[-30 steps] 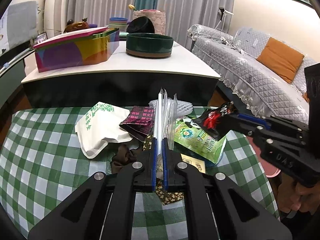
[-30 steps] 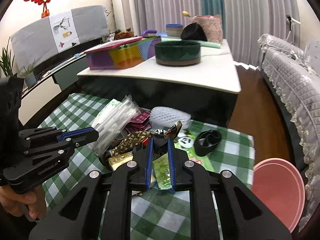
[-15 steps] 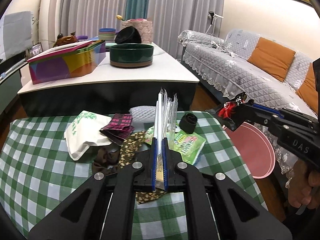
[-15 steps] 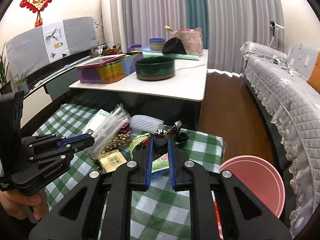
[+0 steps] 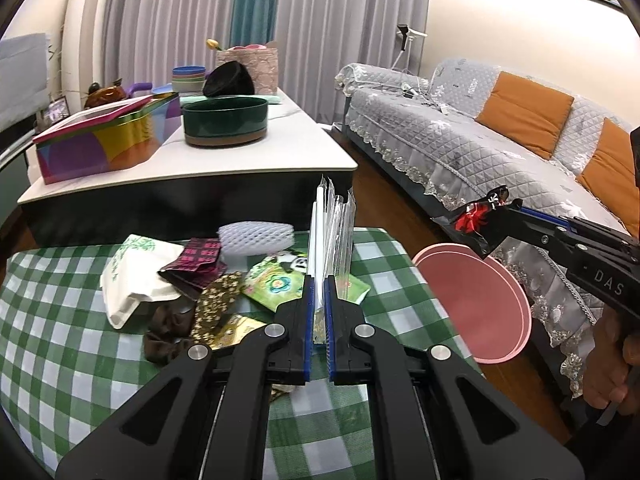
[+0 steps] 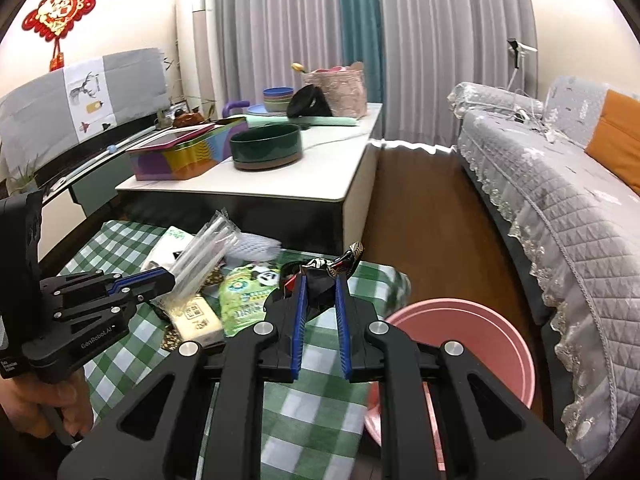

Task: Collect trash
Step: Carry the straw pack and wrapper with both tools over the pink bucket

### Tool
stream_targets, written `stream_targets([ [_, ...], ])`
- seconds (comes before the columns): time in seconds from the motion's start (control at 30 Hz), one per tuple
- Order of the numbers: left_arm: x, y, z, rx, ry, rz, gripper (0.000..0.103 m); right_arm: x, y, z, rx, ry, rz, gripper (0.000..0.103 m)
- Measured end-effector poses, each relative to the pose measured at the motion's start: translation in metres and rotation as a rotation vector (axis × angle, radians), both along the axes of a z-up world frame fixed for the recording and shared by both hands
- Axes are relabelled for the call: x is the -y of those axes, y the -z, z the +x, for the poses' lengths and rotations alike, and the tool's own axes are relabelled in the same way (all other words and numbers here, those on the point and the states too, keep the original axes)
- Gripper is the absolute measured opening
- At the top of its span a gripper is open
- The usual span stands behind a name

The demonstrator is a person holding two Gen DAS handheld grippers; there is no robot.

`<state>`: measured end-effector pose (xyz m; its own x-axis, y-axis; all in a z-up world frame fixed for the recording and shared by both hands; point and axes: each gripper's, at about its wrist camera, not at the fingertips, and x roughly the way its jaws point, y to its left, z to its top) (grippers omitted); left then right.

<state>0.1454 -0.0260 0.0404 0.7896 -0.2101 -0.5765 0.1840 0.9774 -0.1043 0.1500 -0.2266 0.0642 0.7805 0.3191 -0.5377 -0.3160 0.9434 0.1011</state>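
Left gripper point(image 5: 318, 312): clamped on clear straw packets point(image 5: 332, 232) — light, slippery film; hold low.
Right gripper point(image 6: 320, 300): pinching black wrapper point(image 6: 324, 280) — crinkly, weightless; grip mid-body.

Behind the checked tablecloth point(image 5: 60, 344) there's a white-topped coffee table point(image 5: 256, 160) with a rainbow tin box point(image 5: 104, 140) and a dark green bowl point(image 5: 225, 126) on it. Grey quilted sofa point(image 5: 460, 152) with orange cushions point(image 5: 524, 114) on the right.

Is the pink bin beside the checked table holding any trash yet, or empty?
Cannot tell fully: the visible inside of the pink bin looks bare, but the right gripper hides its near part.
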Motion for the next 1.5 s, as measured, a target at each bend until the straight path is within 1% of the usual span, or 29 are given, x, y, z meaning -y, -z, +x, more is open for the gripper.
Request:
stream_targets([
  [0.43,0.035,-0.007,0.001,0.015,0.074,-0.014,0.005,0.056,-0.002,-0.006,0.007,0.105,0.016,0.015],
  [0.53,0.046,-0.009,0.0,0.018,0.095,-0.004,0.005,0.068,-0.005,-0.006,0.01,0.128,0.025,0.015],
  [0.77,0.07,-0.008,0.002,0.004,0.112,-0.005,0.005,0.092,-0.008,-0.008,0.016,0.169,0.04,0.015],
  [0.9,0.089,-0.007,0.002,0.004,0.13,0.007,0.005,0.102,-0.006,-0.007,0.015,0.197,0.045,0.015],
  [1.07,0.108,-0.004,0.005,-0.009,0.13,-0.019,0.005,0.113,-0.007,-0.003,0.015,0.217,0.056,0.015],
  [1.5,0.156,0.002,0.029,-0.033,0.175,-0.036,0.005,0.139,-0.004,0.008,-0.012,0.265,0.088,0.015],
])
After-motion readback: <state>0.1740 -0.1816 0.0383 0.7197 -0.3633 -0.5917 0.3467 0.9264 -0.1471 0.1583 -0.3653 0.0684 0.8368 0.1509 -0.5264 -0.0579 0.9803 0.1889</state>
